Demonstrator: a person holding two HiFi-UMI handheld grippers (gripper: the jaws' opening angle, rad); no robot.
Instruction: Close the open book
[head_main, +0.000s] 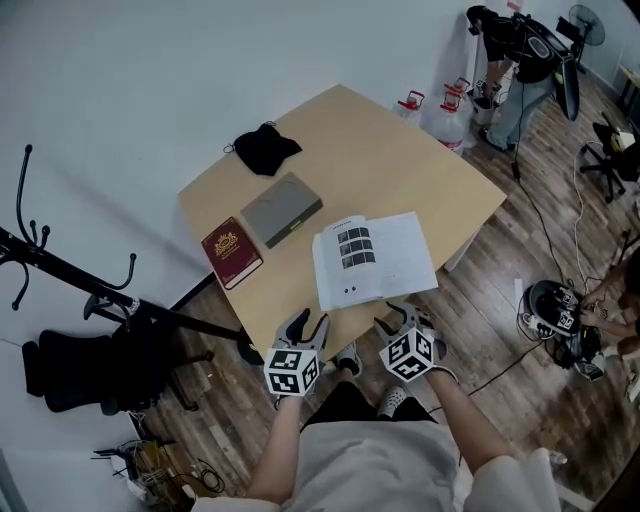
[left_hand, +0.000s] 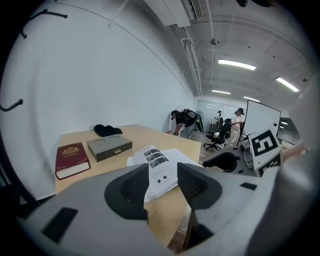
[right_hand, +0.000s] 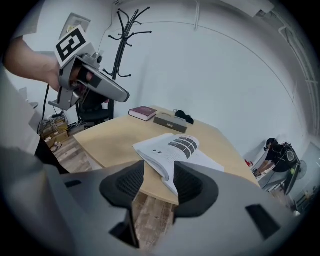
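Observation:
The open book (head_main: 373, 259) lies flat on the wooden table (head_main: 420, 170) near its front edge, white pages up with dark picture blocks. It also shows in the left gripper view as the book (left_hand: 159, 164) and in the right gripper view as the book (right_hand: 172, 150). My left gripper (head_main: 305, 326) hovers just off the table's front edge, left of the book, jaws open and empty. My right gripper (head_main: 405, 318) hangs at the book's near edge, open, nothing between its fingers. Each gripper's jaws (left_hand: 162, 182) (right_hand: 159, 182) frame the book without touching it.
A dark red closed book (head_main: 231, 252), a grey flat box (head_main: 281, 209) and a black cloth (head_main: 265, 148) lie at the table's left and back. A black coat rack (head_main: 90, 285) and chair stand left. Water bottles (head_main: 448, 112) and a person are at the far right.

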